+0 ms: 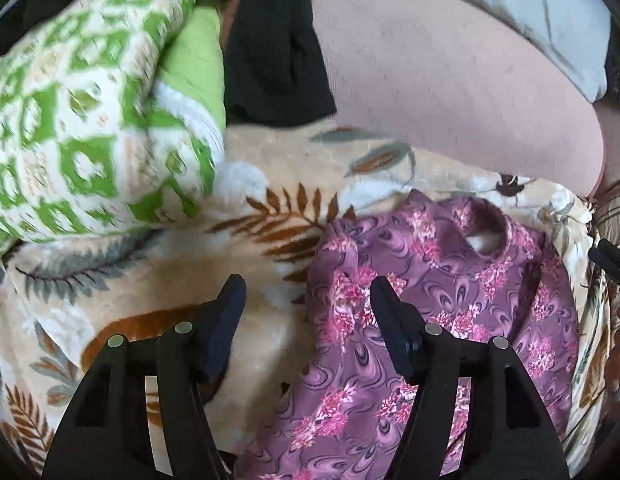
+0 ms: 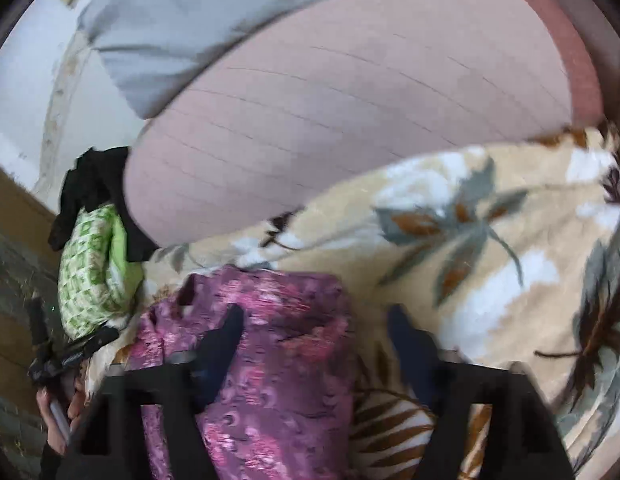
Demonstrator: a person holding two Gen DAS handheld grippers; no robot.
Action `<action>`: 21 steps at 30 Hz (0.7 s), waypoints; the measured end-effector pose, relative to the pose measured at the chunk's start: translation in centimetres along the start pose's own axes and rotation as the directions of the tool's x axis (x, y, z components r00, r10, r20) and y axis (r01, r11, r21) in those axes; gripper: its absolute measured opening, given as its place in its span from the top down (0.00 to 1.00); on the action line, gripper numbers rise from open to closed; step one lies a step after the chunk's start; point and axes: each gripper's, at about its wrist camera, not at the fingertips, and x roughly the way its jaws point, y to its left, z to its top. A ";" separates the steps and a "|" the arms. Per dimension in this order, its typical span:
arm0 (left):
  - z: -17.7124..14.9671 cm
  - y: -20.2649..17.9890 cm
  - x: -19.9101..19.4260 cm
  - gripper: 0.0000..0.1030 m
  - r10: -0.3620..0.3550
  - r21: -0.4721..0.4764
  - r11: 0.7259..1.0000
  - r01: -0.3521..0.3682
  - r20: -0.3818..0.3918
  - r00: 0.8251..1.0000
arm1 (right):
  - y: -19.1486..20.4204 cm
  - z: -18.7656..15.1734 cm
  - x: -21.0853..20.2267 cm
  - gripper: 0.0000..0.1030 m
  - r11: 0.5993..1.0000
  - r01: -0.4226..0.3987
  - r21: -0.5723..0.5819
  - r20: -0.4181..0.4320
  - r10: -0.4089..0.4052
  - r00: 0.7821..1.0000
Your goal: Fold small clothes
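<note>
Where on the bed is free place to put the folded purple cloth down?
Free: the plain pink sheet, between the grey pillow and the leaf blanket; also the blanket left of the purple garment. Crowded: the corner with the green-patterned bundle and black cloth.

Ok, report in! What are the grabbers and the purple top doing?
Left gripper open. Right gripper open. Purple top on blanket, unheld. Nothing blocking.
</note>
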 end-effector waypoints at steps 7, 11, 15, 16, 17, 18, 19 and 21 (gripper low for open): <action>-0.3 -0.6 5.6 0.42 0.039 -0.043 0.998 -0.042 -0.076 0.996 | -0.1 0.9 9.2 0.38 0.993 0.094 0.067 -0.182 -0.080 0.980; 0.0 0.8 7.5 0.76 -0.021 -0.160 0.987 -0.002 -0.143 0.990 | -1.4 1.2 10.6 0.70 0.975 0.215 0.063 -0.195 -0.199 0.960; -0.1 0.5 5.1 0.94 -0.038 -0.147 0.989 0.019 -0.129 0.991 | 0.4 0.5 6.9 0.92 0.981 0.194 0.013 -0.117 -0.191 0.975; -0.1 0.6 3.8 0.94 -0.069 -0.170 0.984 0.048 -0.116 0.991 | 0.9 0.3 5.8 0.93 0.982 0.187 0.004 -0.098 -0.186 0.978; -0.2 0.8 2.4 0.94 -0.093 -0.190 0.979 0.073 -0.100 0.991 | 1.7 0.0 4.1 0.93 0.986 0.169 -0.001 -0.074 -0.169 0.983; -0.6 0.8 -0.2 0.94 -0.129 -0.197 0.974 0.115 -0.055 0.990 | 2.3 -0.4 2.7 0.93 0.989 0.145 -0.006 -0.052 -0.145 0.988; -1.0 0.6 -2.3 0.94 -0.137 -0.181 0.975 0.132 -0.018 0.990 | 3.3 -1.0 0.5 0.93 0.991 0.128 -0.026 -0.017 -0.129 0.992; -2.8 0.7 -7.4 0.94 -0.167 -0.156 0.971 0.178 0.084 0.982 | 4.7 -2.6 -3.2 0.93 0.992 0.116 -0.057 0.038 -0.114 0.993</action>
